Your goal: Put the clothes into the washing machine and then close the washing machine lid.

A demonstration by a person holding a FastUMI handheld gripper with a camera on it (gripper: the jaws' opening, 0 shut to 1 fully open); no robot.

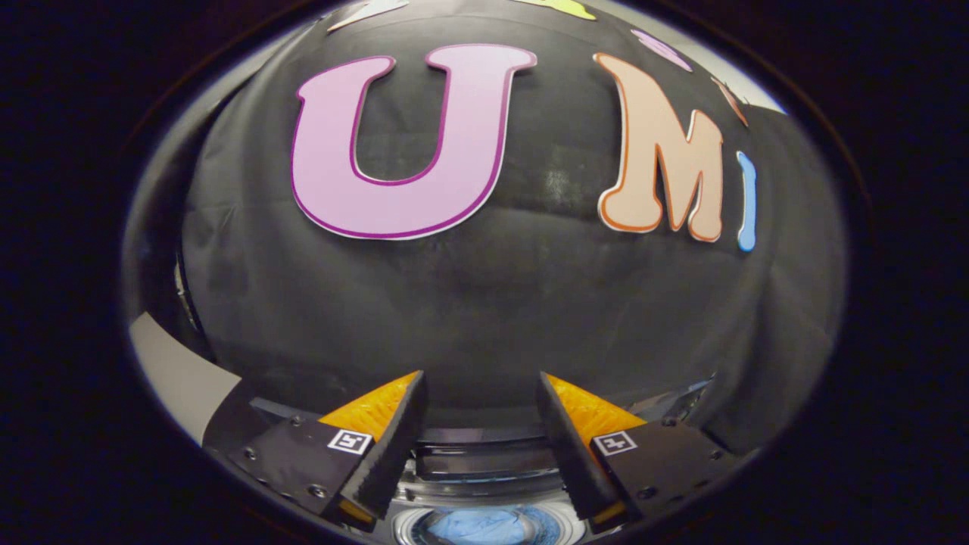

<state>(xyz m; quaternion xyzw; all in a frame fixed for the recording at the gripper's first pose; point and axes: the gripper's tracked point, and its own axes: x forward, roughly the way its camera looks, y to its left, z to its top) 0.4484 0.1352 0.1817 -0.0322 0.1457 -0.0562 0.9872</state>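
The gripper (481, 393) hangs over the washer (484, 473) with its fingers spread apart and holding nothing, while the blue clothes (488, 526) lie down inside the drum, near and below the fingers, the black booth wall (492, 303) standing far beyond.

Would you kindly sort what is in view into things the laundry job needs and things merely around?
For the job:
- washing machine, open, below the fingers
- blue clothes in its drum
- gripper, fingers apart, empty

Merely around:
- black cloth wall
- pale panel beside it
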